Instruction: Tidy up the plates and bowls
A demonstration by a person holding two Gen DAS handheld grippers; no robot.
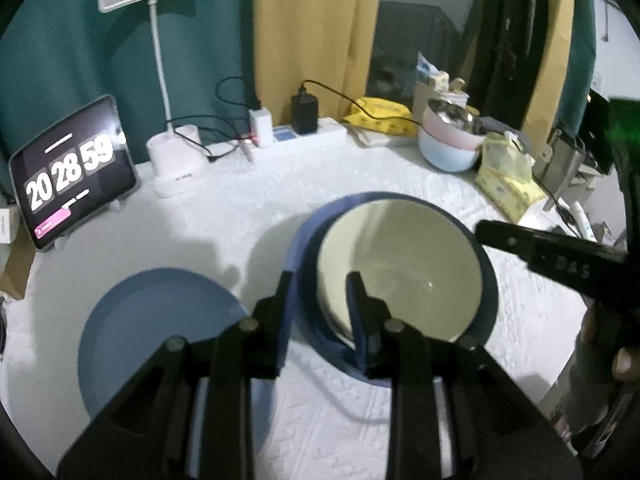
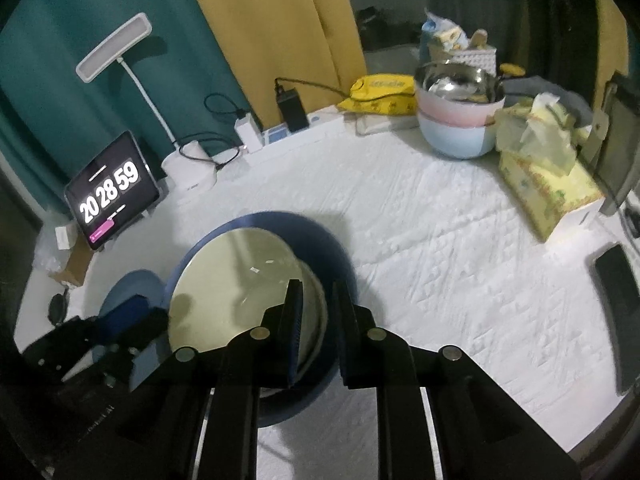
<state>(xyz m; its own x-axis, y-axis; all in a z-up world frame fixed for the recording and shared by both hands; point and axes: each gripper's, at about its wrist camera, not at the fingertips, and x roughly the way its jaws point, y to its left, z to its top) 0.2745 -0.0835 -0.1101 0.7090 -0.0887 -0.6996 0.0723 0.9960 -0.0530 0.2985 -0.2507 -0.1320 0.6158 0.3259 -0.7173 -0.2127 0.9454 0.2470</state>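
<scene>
A cream plate (image 1: 400,272) (image 2: 232,276) sits inside a wider dark blue plate (image 1: 304,248) (image 2: 320,236) above the white tablecloth. My left gripper (image 1: 320,284) straddles the stack's near-left rim, one finger outside the blue wall, the other inside the cream plate, shut on both. My right gripper (image 2: 318,292) pinches the opposite rim the same way; one of its fingers (image 1: 540,248) shows in the left wrist view. A light blue plate (image 1: 152,332) (image 2: 132,284) lies flat to the left. Stacked blue and pink bowls (image 1: 448,152) (image 2: 456,136), a steel one on top, stand at the back right.
A tablet clock (image 1: 72,172), desk lamp (image 1: 176,160) and power strip (image 1: 304,136) with chargers line the back edge. Yellow tissue packs (image 1: 508,184) (image 2: 548,184) lie beside the bowls. A phone (image 2: 616,280) rests at the right edge. A person's hand (image 1: 624,360) grips the right tool.
</scene>
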